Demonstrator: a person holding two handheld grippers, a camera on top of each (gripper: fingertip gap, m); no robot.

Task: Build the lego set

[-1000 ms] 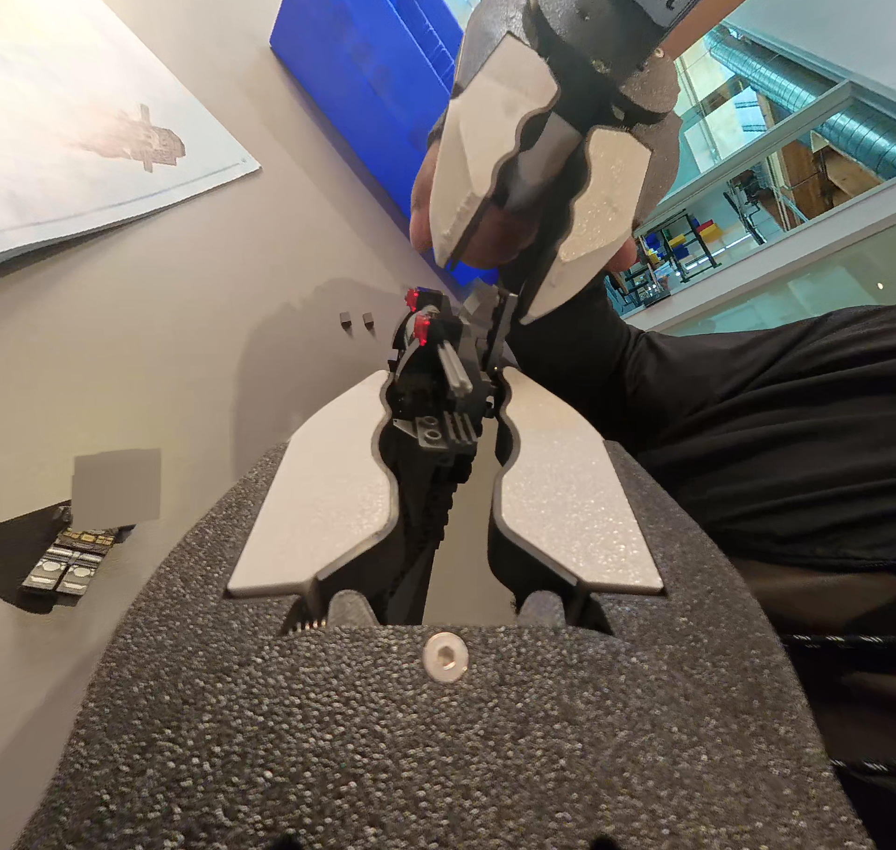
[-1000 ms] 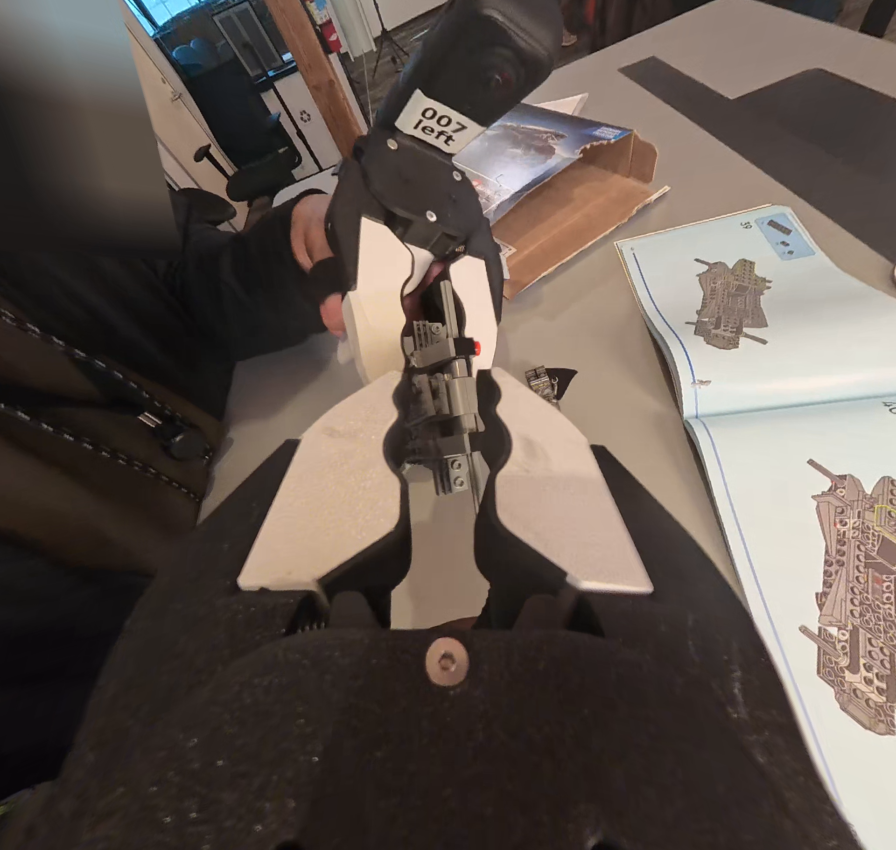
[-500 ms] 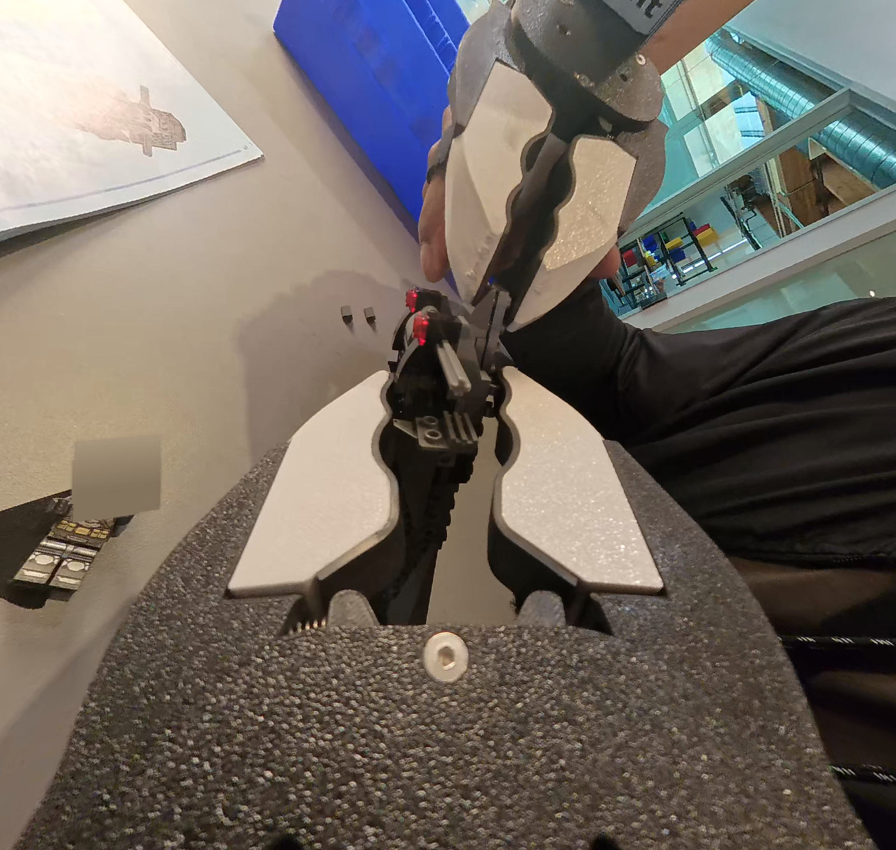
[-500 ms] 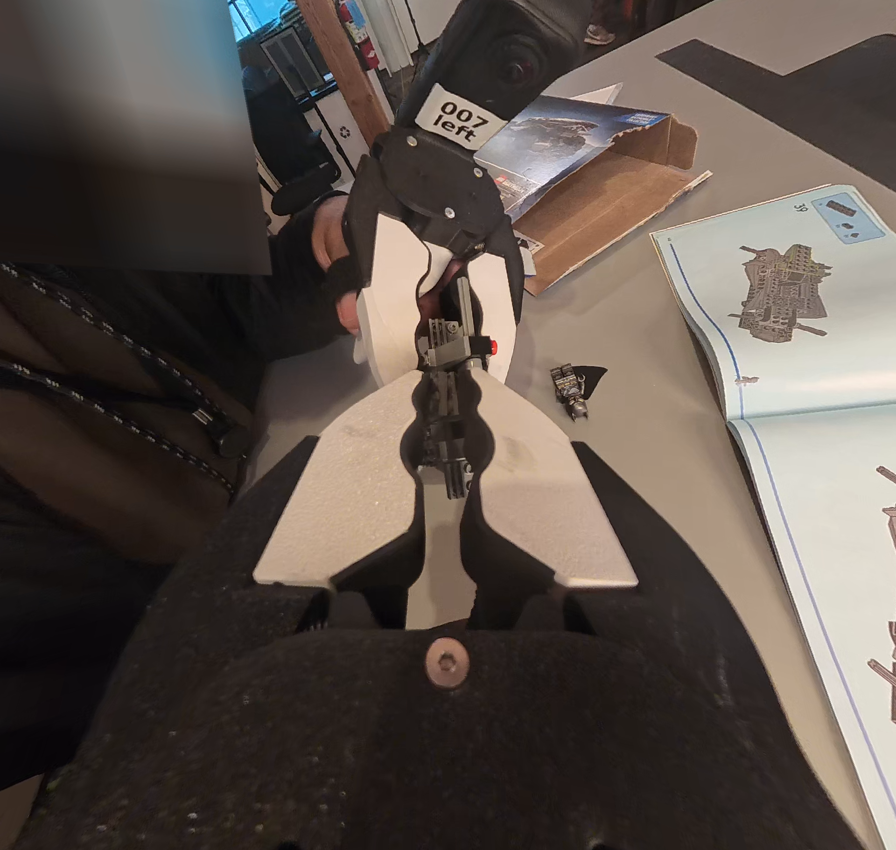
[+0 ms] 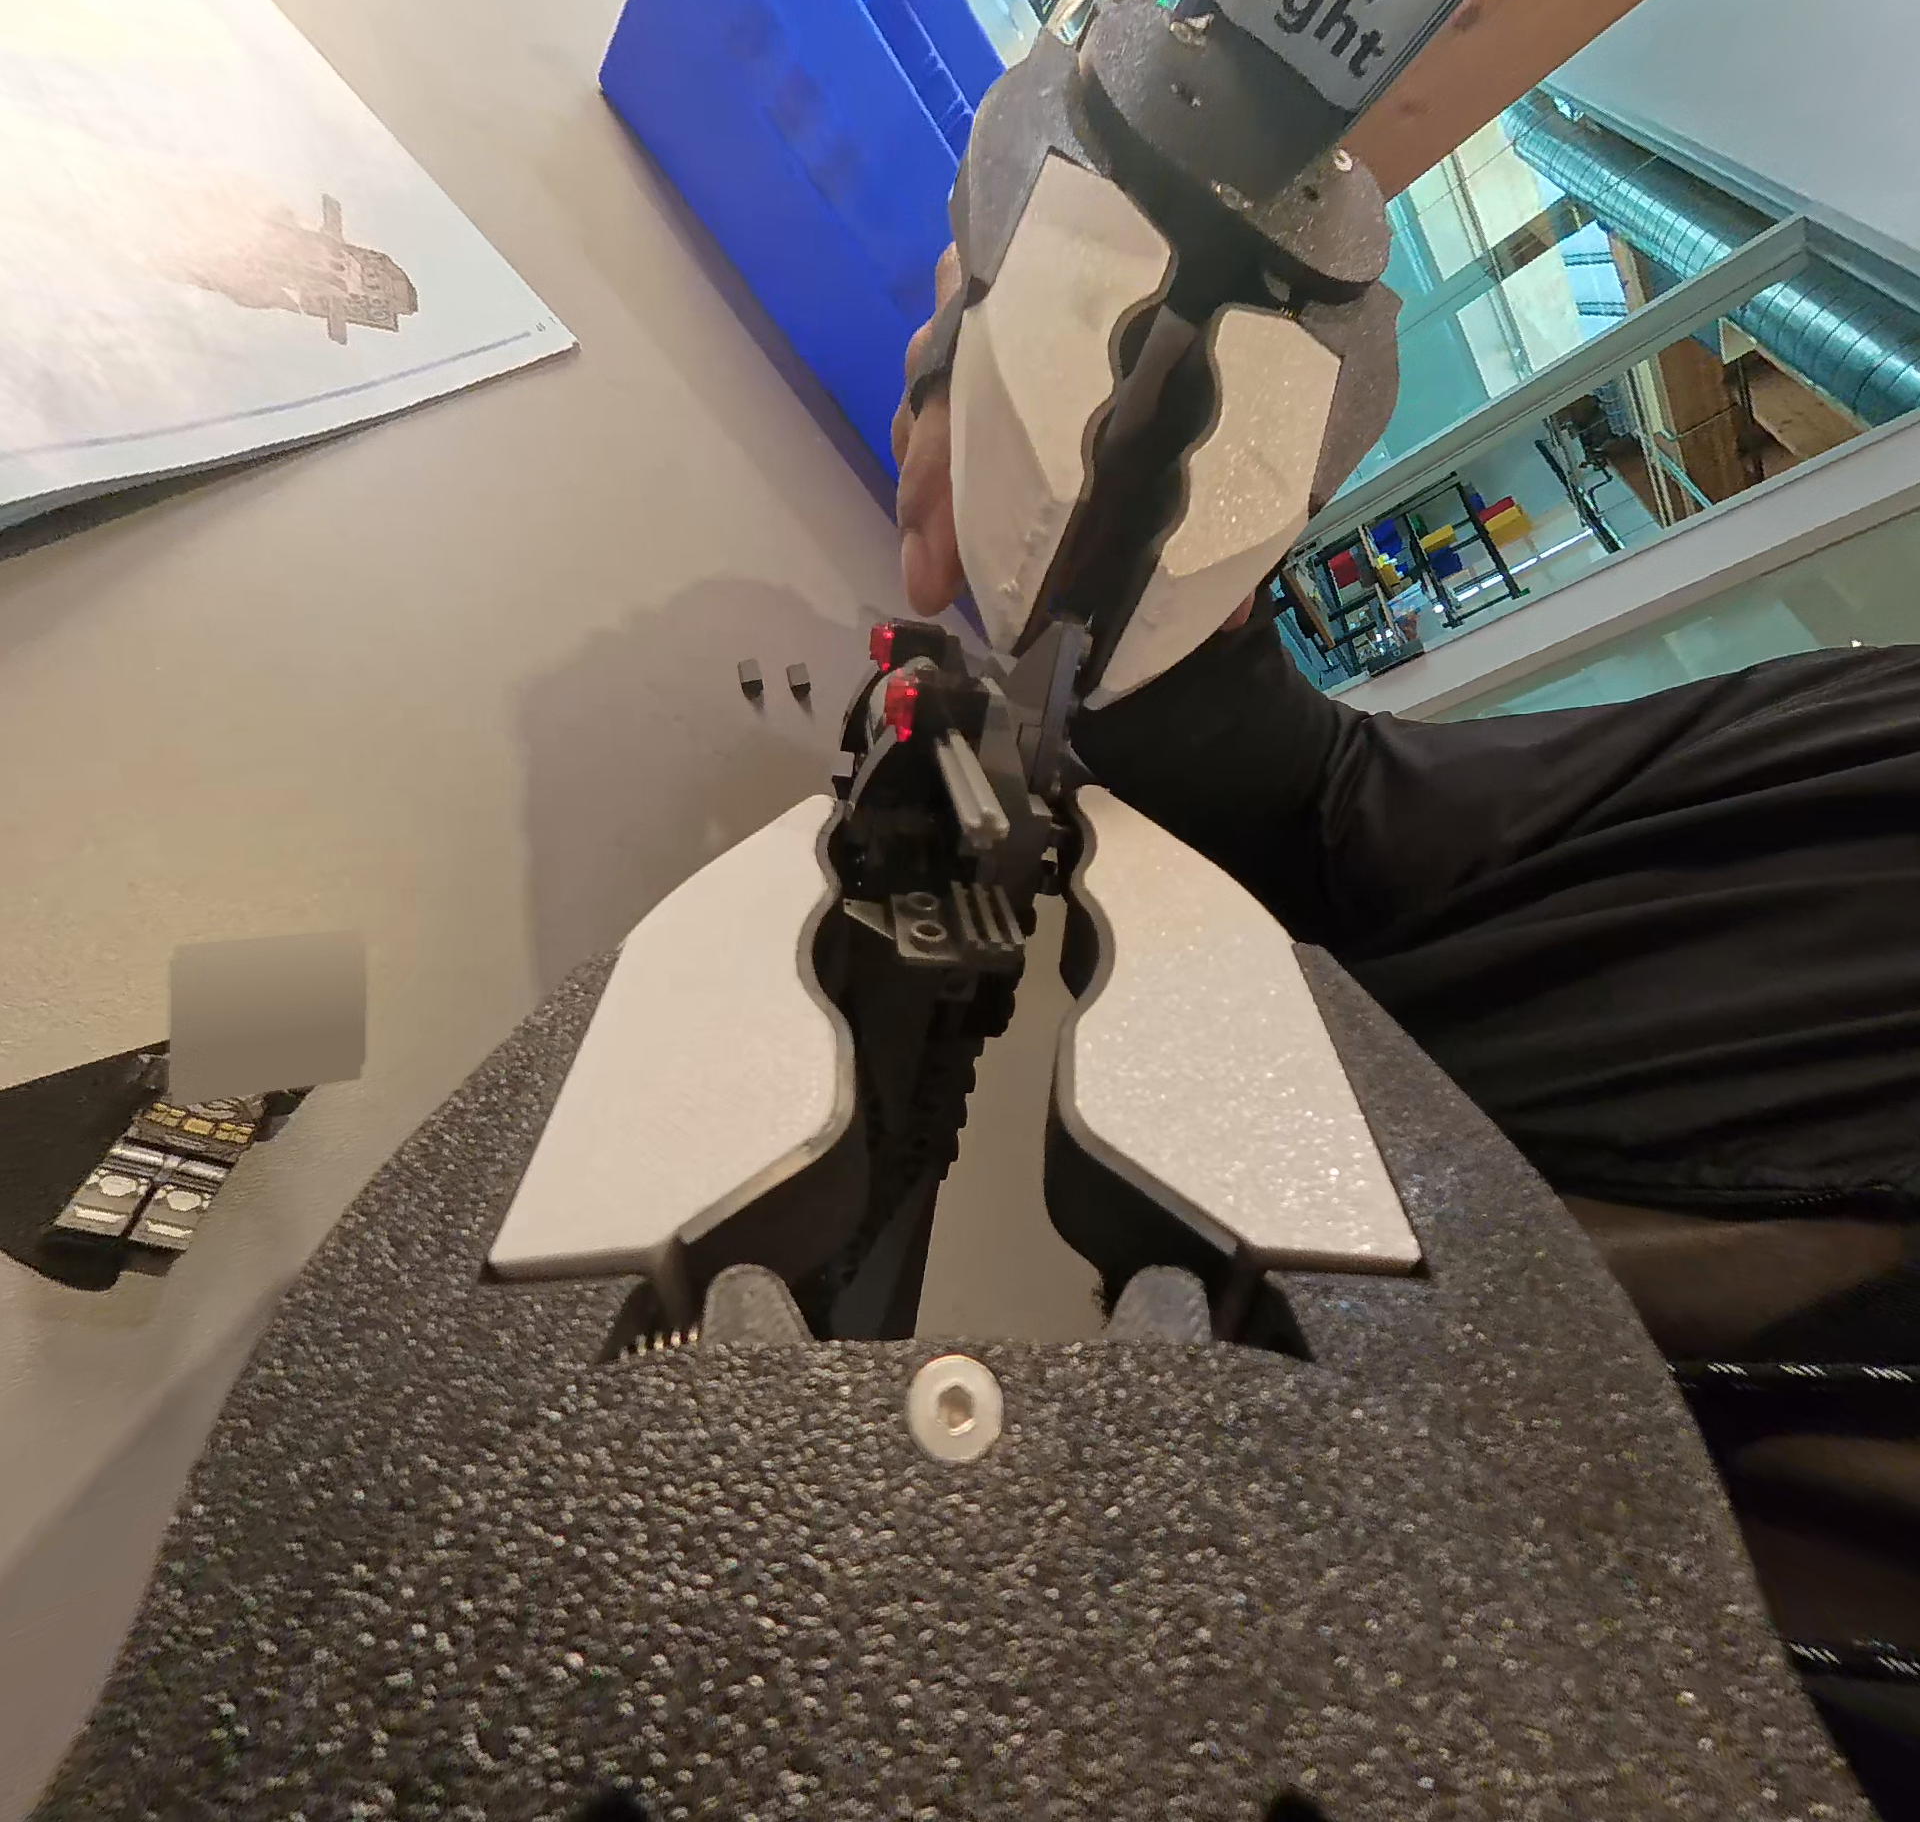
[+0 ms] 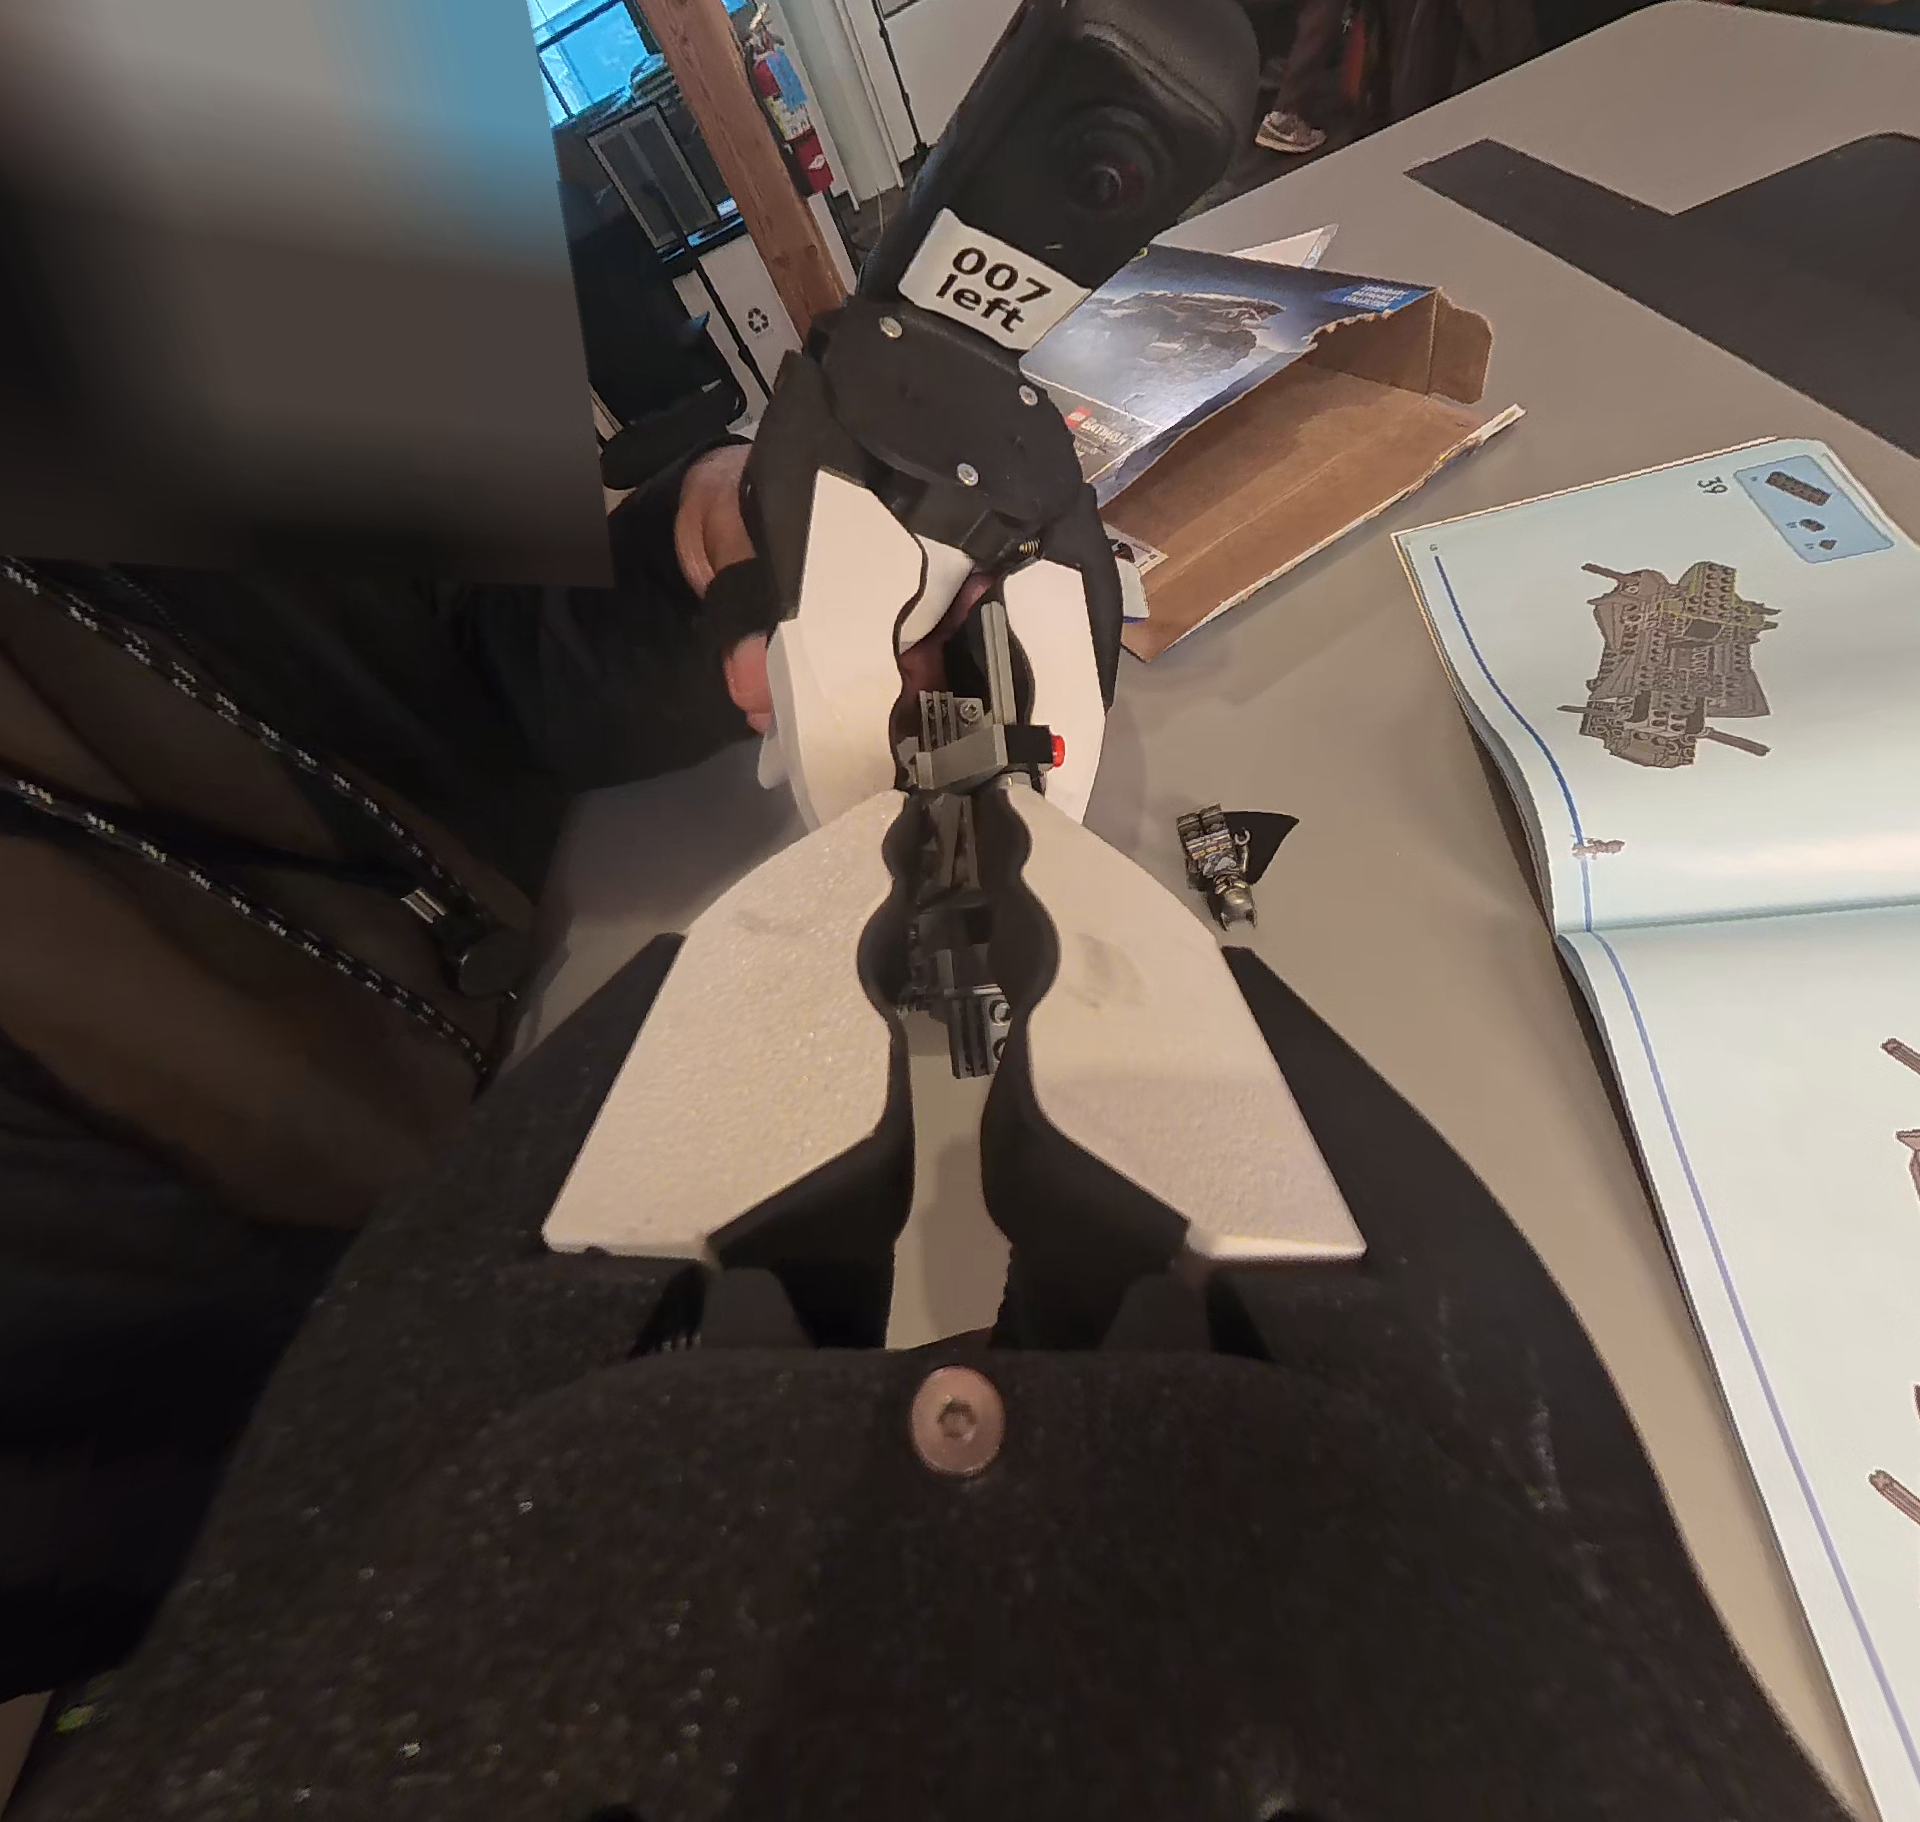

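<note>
The left hand-held gripper (image 5: 951,816) pinches a dark brick model (image 5: 940,785) with red studs, held above the worktop (image 5: 312,681). The right hand-held gripper (image 5: 1055,645) has narrowed from a wider spread within the last second; its fingertips now pinch a thin grey plate (image 5: 1049,681) on the model's edge. Both units are therefore clamped on one assembly. Beside the model lie a minifigure (image 6: 1226,863), an instruction booklet (image 6: 1714,733) and an opened box (image 6: 1299,422); beyond it, a blue bin (image 5: 790,131).
</note>
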